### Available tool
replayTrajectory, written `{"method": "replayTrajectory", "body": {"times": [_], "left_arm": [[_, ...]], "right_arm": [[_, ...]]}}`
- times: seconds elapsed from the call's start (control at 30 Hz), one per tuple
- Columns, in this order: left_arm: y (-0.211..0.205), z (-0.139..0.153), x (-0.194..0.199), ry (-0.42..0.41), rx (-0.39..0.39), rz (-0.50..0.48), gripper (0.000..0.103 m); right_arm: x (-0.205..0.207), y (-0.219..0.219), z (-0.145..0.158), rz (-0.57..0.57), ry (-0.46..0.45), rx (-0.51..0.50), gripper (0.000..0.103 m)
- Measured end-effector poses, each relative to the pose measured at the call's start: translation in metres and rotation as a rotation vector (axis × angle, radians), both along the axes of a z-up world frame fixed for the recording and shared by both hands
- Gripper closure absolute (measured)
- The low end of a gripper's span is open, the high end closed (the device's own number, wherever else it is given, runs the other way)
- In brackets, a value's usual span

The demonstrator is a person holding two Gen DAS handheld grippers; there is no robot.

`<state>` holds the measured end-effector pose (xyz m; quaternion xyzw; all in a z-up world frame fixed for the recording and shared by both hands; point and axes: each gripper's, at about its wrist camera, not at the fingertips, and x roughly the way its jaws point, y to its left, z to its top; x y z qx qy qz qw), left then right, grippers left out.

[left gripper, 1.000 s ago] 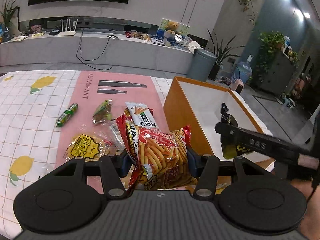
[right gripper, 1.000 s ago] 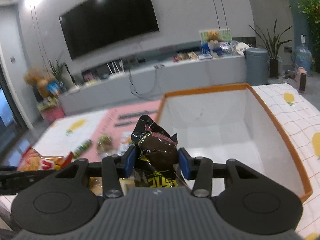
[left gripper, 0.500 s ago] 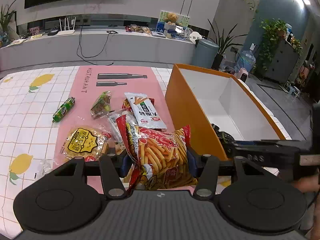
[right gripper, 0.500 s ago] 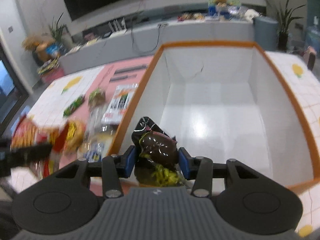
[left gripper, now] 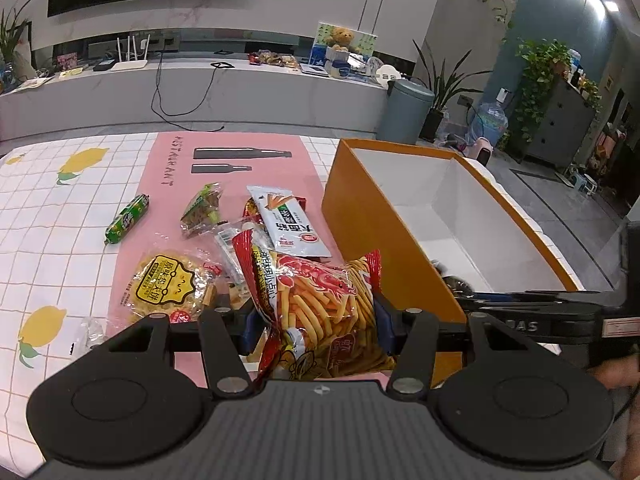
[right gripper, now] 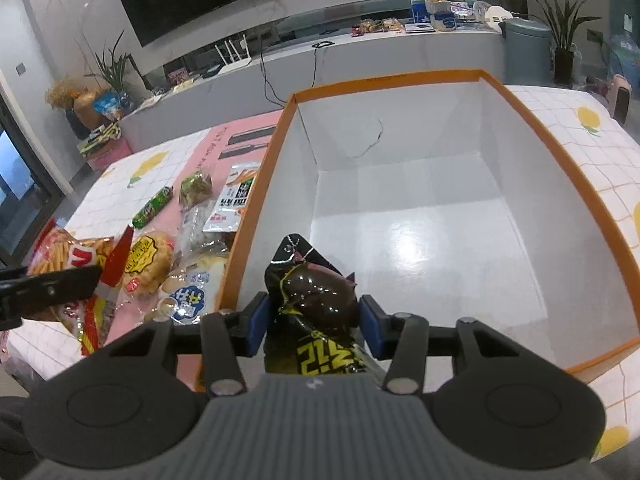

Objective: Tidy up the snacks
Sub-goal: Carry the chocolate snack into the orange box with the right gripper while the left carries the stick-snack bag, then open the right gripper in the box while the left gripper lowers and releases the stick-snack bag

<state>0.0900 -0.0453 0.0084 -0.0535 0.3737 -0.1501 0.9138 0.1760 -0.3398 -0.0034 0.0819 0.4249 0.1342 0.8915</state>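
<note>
Gripping, left gripper (left gripper: 316, 322): jaws pinch the red-and-yellow crinkled bag of shrimp sticks (left gripper: 320, 304), held above the pink mat.
Right gripper (right gripper: 312, 326): jaws opening; the black glossy foil snack packet (right gripper: 316, 300) sits between the blue pads, inside the near-left corner of the box; contact with the pads cannot be told.
Box: orange-rimmed white cardboard box (right gripper: 560, 160) on the checked lemon-print desk (left gripper: 48, 216); its floor otherwise bare.
Hidden: packet's lower end cut off by the gripper body; box floor mostly screened by its wall in the left view.
Only in left view: full pile, including the green tube-shaped sweet roll (left gripper: 127, 218) and yellow round cracker pack (left gripper: 168, 288).
</note>
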Motion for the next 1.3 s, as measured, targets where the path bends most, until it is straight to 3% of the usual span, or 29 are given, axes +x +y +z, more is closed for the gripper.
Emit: {"method": "replayTrajectory", "body": {"times": [0.3, 0.47, 0.67, 0.8, 1.1, 1.3], "left_arm": [[-0.024, 0.001, -0.016, -0.004, -0.023, -0.085, 0.041], [-0.045, -0.004, -0.025, 0.003, 0.012, -0.127, 0.041], [-0.062, -0.014, -0.026, 0.034, 0.038, -0.131, 0.041], [-0.073, -0.01, -0.025, 0.003, 0.061, -0.095, 0.041], [-0.083, 0.025, -0.011, -0.076, -0.063, -0.073, 0.041], [-0.112, 0.023, 0.013, -0.048, -0.109, -0.123, 0.041]], "right_arm": [[0.004, -0.009, 0.0, -0.069, 0.004, 0.078, 0.044], [0.002, -0.016, 0.003, -0.074, -0.002, 0.124, 0.044], [0.01, -0.021, 0.003, -0.11, 0.001, 0.184, 0.044], [0.01, -0.017, 0.009, -0.102, -0.028, 0.158, 0.044], [-0.009, -0.067, 0.035, -0.249, -0.148, 0.179, 0.038], [-0.034, -0.105, 0.052, -0.381, -0.248, 0.209, 0.037]]}}
